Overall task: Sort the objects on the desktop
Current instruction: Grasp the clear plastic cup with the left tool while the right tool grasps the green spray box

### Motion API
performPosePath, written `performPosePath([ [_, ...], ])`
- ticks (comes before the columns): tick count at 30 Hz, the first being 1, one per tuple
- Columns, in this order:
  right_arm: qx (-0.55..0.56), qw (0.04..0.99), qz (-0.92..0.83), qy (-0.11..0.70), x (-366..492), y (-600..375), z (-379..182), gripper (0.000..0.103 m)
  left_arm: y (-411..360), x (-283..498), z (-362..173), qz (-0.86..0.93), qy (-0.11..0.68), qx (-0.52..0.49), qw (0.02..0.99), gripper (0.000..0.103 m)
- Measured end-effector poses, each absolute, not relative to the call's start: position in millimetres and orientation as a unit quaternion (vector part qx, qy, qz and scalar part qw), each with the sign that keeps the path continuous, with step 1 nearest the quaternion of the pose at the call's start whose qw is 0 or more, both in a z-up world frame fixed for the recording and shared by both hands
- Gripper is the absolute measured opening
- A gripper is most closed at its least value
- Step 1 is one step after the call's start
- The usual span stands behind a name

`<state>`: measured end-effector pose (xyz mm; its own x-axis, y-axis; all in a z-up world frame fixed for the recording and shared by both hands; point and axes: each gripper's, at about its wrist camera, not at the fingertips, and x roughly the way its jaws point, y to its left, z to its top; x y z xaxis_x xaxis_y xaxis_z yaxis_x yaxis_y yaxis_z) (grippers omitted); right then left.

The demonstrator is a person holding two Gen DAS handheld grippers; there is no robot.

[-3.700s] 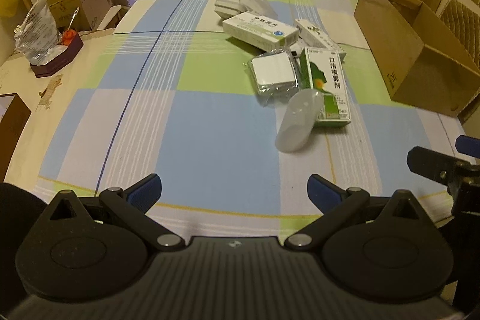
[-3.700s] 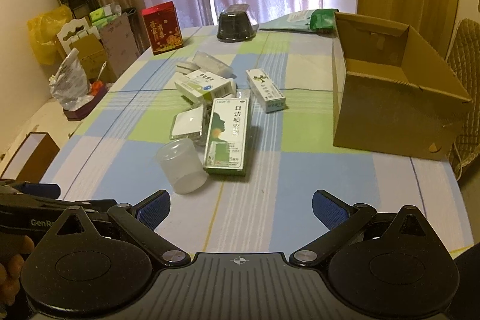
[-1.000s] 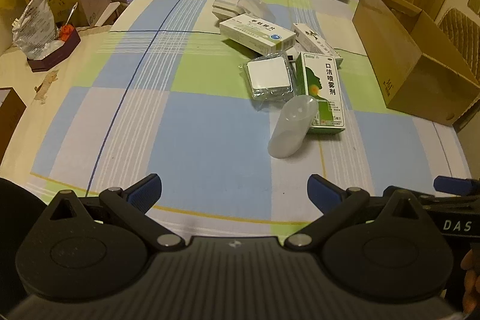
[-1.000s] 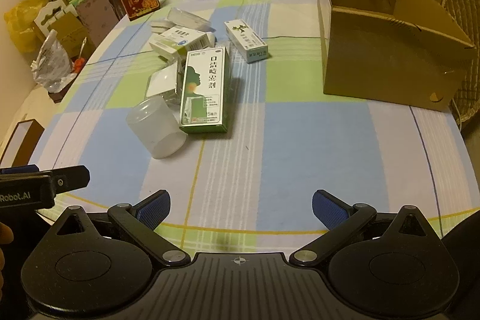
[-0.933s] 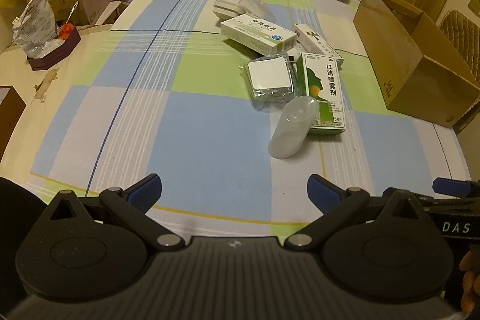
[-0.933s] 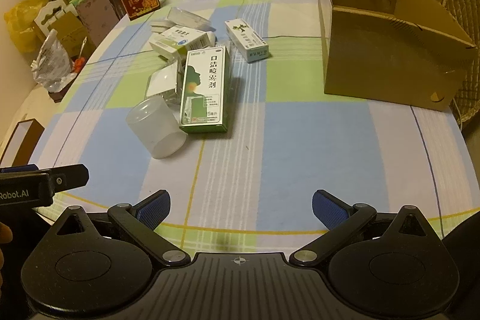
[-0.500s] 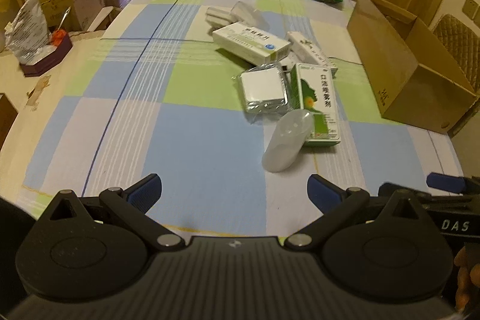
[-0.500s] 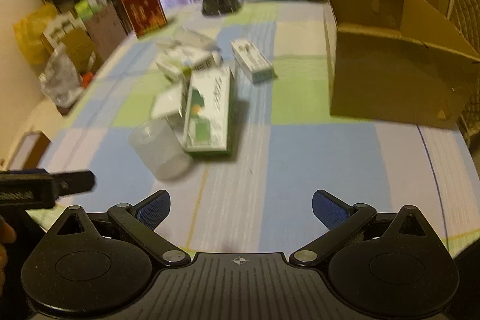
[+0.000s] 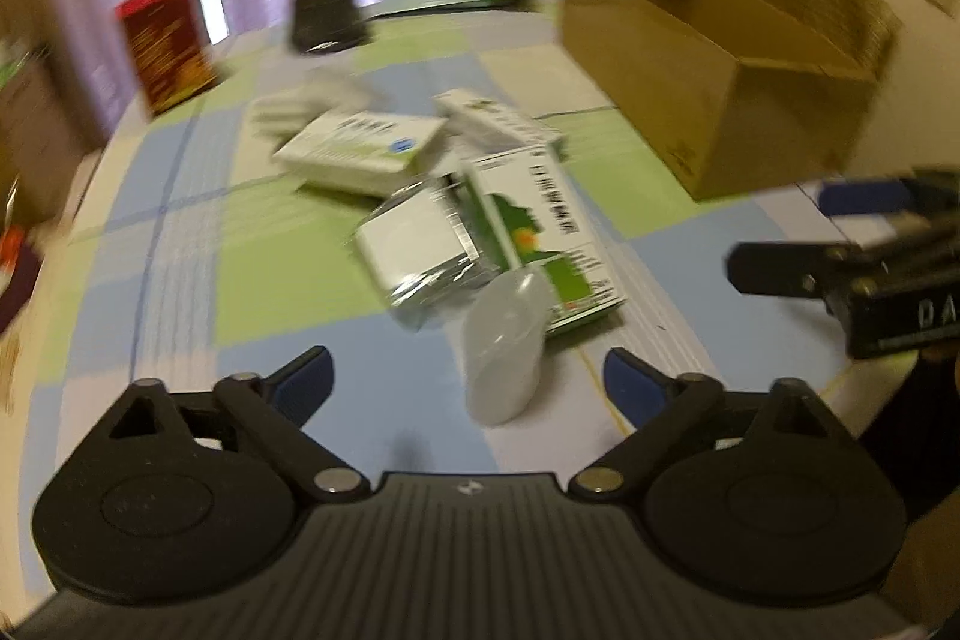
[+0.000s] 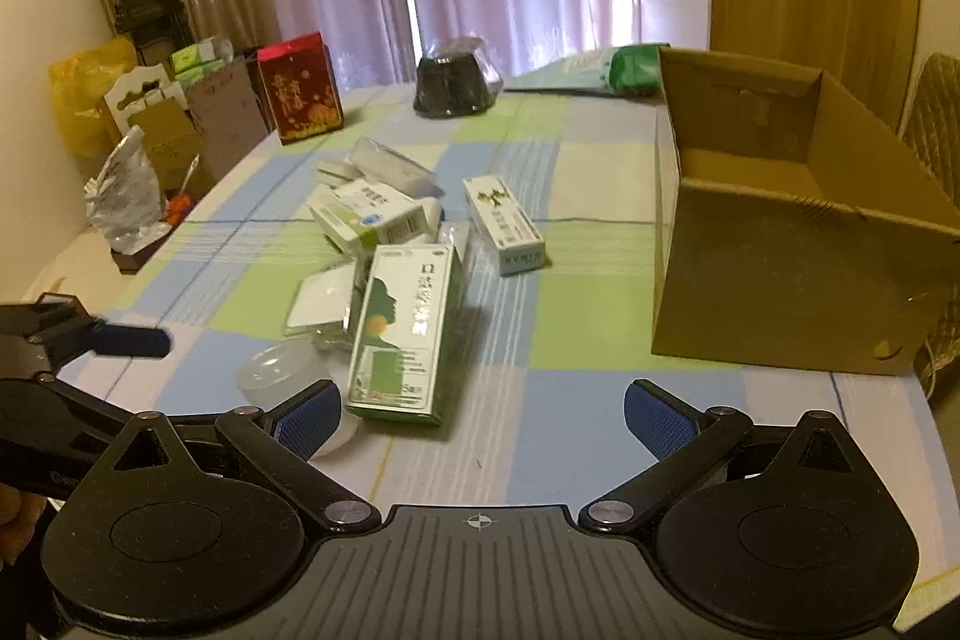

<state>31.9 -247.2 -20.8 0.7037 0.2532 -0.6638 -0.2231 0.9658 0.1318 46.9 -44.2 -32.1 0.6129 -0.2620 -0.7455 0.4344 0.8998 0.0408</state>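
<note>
We hold both claws over the near edge of the desk point(image 10: 600, 340), nothing picked up yet.

Left claw point(image 9: 468, 382): fingers spread wide, empty. It hangs low, just short of the cup point(image 9: 507, 340), which lies on its side at 12 o'clock from it, the mouth end towards us. The left view is blurred, so contact cannot be judged; we read a gap. The cup leans against the near end of the green box point(image 9: 540, 244), likely why it has not rolled.

Beyond the cup, at 11 o'clock, a foil pack point(image 9: 420, 250) lies flat beside the green box. Further out, a white box point(image 9: 360, 148) rests partly on other packs, and a slim box point(image 10: 504, 226) lies apart at 1 o'clock from the pile. The clutter sits in one heap mid-desk.

Right claw point(image 10: 480, 418): fingers spread, empty, level above the cloth. The green box lies near its left finger, long axis pointing away from us, which suits a grip across its width.

At 2 o'clock from the right claw the carton point(image 10: 780, 280) stands open at the top, well apart from the heap. We take it as the bin for the sort. It looks empty, though its floor is only partly seen.

At 12 o'clock, far edge: a red box point(image 10: 300, 88) and a dark tub point(image 10: 450, 85), seemingly not part of the heap.
</note>
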Motion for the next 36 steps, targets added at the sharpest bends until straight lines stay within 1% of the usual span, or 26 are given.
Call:
performPosePath([
  [2,0.013,0.921,0.13,0.367,37,-247,-26,0.103,-51,55,-41,-0.219,0.397,0.132,0.882,0.086],
  [4,0.01,0.919,0.132,0.372,43,-248,-30,0.102,-55,64,-50,-0.236,0.401,0.147,0.873,0.074],
  [5,0.011,0.917,0.135,0.375,46,-248,-32,0.102,-57,67,-53,-0.242,0.403,0.152,0.869,0.073],
  [6,0.011,0.916,0.138,0.376,48,-248,-34,0.102,-58,71,-57,-0.249,0.404,0.157,0.866,0.068],
  [8,0.011,0.914,0.146,0.38,53,-247,-37,0.102,-61,77,-64,-0.258,0.41,0.166,0.859,0.049],
  [9,0.011,0.912,0.149,0.381,55,-247,-39,0.102,-61,80,-67,-0.261,0.415,0.168,0.855,0.031],
  [10,0.008,0.911,0.153,0.382,59,-244,-40,0.102,-60,81,-68,-0.262,0.419,0.165,0.854,0.029],
  [12,0.003,0.91,0.159,0.383,65,-239,-43,0.102,-55,79,-68,-0.257,0.42,0.162,0.855,0.028],
  [20,-0.019,0.905,0.171,0.39,95,-195,-63,0.102,-25,70,-67,-0.197,0.416,0.151,0.875,0.027],
  [22,-0.018,0.9,0.166,0.402,104,-186,-71,0.082,-21,69,-69,-0.193,0.416,0.151,0.876,0.028],
  [25,-0.023,0.896,0.16,0.413,113,-179,-79,0.082,-18,68,-70,-0.194,0.41,0.148,0.879,0.029],
  [26,-0.025,0.896,0.158,0.414,115,-176,-81,0.082,-18,67,-69,-0.195,0.407,0.147,0.88,0.032],
  [27,-0.03,0.896,0.157,0.414,115,-175,-82,0.082,-17,66,-69,-0.195,0.405,0.145,0.882,0.039],
  [28,-0.035,0.896,0.156,0.414,116,-174,-83,0.079,-17,66,-69,-0.194,0.403,0.145,0.883,0.044],
  [29,-0.037,0.896,0.157,0.415,116,-173,-83,0.073,-17,66,-68,-0.192,0.401,0.145,0.884,0.045],
  [30,-0.038,0.894,0.16,0.418,116,-173,-84,0.063,-17,66,-69,-0.191,0.4,0.145,0.885,0.045],
  [33,-0.037,0.892,0.162,0.421,117,-176,-85,0.059,-17,68,-70,-0.188,0.403,0.144,0.884,0.044],
  [35,-0.038,0.892,0.161,0.421,116,-177,-83,0.057,-17,69,-70,-0.189,0.405,0.149,0.882,0.041],
  [36,-0.038,0.893,0.16,0.419,116,-177,-81,0.056,-17,69,-70,-0.19,0.406,0.151,0.881,0.03],
])
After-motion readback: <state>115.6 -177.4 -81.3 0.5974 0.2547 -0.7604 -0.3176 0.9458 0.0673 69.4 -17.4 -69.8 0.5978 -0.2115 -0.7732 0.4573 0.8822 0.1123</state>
